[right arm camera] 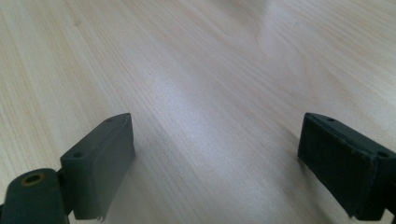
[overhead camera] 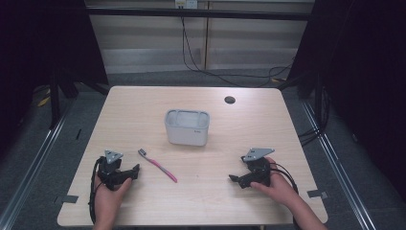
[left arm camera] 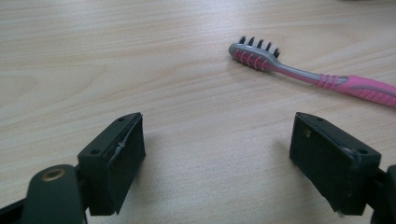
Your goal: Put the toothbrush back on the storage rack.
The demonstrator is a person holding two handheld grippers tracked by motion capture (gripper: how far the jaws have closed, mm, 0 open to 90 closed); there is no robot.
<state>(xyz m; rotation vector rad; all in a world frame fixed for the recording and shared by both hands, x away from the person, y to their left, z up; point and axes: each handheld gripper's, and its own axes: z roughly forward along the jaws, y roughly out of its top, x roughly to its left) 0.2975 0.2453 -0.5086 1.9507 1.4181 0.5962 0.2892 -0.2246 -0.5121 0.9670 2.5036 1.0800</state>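
Note:
A pink and grey toothbrush (overhead camera: pixel 157 165) lies flat on the wooden table (overhead camera: pixel 201 201), bristle head toward the far left. In the left gripper view the toothbrush (left arm camera: pixel 308 77) lies just beyond the jaws, bristles up. My left gripper (overhead camera: pixel 135 171) rests low at the table's front left, open, nothing between its jaws, the brush handle a short way to its right. A white rectangular cup-like bin (overhead camera: pixel 187 127) stands upright at mid table. My right gripper (overhead camera: pixel 234 178) sits at the front right, open over bare wood (right arm camera: pixel 196 107), pointing left.
A small black round hole (overhead camera: pixel 230 99) marks the table's far right part. Cables trail on the floor behind the table. Dark frame posts stand at both sides. A hand holds each gripper near the front edge.

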